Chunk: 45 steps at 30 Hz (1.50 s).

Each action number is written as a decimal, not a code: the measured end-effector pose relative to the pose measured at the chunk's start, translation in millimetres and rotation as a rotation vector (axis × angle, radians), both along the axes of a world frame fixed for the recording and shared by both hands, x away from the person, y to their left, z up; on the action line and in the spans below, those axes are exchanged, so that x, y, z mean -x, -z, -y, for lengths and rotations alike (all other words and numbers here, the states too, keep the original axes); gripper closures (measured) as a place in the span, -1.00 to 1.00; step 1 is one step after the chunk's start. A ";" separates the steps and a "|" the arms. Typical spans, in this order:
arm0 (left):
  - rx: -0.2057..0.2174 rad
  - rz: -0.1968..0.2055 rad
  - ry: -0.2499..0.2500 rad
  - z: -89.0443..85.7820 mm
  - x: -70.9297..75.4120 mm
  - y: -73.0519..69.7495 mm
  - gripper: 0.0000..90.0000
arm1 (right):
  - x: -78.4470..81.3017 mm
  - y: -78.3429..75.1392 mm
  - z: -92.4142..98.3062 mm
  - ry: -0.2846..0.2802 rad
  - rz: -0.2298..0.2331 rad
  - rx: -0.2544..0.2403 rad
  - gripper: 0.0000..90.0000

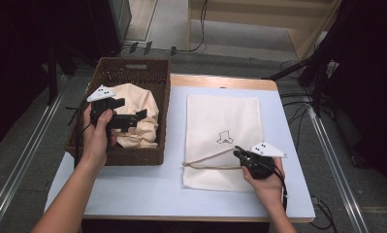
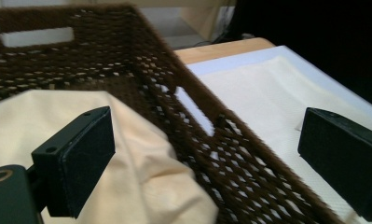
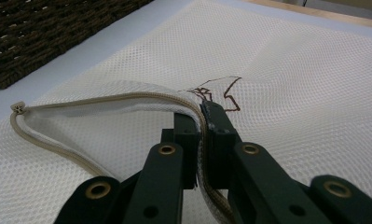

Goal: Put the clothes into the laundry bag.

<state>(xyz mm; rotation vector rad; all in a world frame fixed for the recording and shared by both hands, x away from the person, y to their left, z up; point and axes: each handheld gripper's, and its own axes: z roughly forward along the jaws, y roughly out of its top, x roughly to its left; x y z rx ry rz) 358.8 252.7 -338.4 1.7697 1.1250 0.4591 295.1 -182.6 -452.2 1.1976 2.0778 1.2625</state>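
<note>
A white mesh bag [image 1: 223, 121] with a small brown drawing lies flat on the table. My right gripper [image 1: 238, 153] is shut on the bag's zippered edge [image 3: 127, 97] near the front and lifts that edge slightly, so the opening gapes to the left; in the right gripper view its jaws [image 3: 202, 119] pinch the zipper tape. A dark wicker basket [image 1: 133, 63] at the left holds a cream cloth [image 1: 145, 99]. My left gripper [image 1: 130, 115] hovers over the basket, open and holding nothing. In the left gripper view its gripper [image 2: 207, 163] straddles the basket's right wall [image 2: 207, 140], above the cream cloth [image 2: 141, 177].
The table [image 1: 147, 189] has a pale blue top with a wooden far edge [image 1: 220, 80]. The basket fills its left side, with a handle slot [image 2: 34, 36] in the far wall. Cables and a black stand [image 1: 317, 68] are on the floor to the right.
</note>
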 end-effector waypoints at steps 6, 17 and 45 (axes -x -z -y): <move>-0.037 -0.052 -0.082 -7.2 -29.3 7.6 -0.91 | 0.7 -0.5 -2.8 -0.004 0.009 0.012 0.90; -0.158 -0.353 -0.134 -9.2 -78.1 53.7 -0.91 | 0.1 -0.1 -5.1 -0.009 0.010 0.016 0.90; -0.601 -0.397 -0.074 34.6 -84.5 93.1 -0.09 | 0.7 0.5 -5.5 -0.021 0.019 0.034 0.91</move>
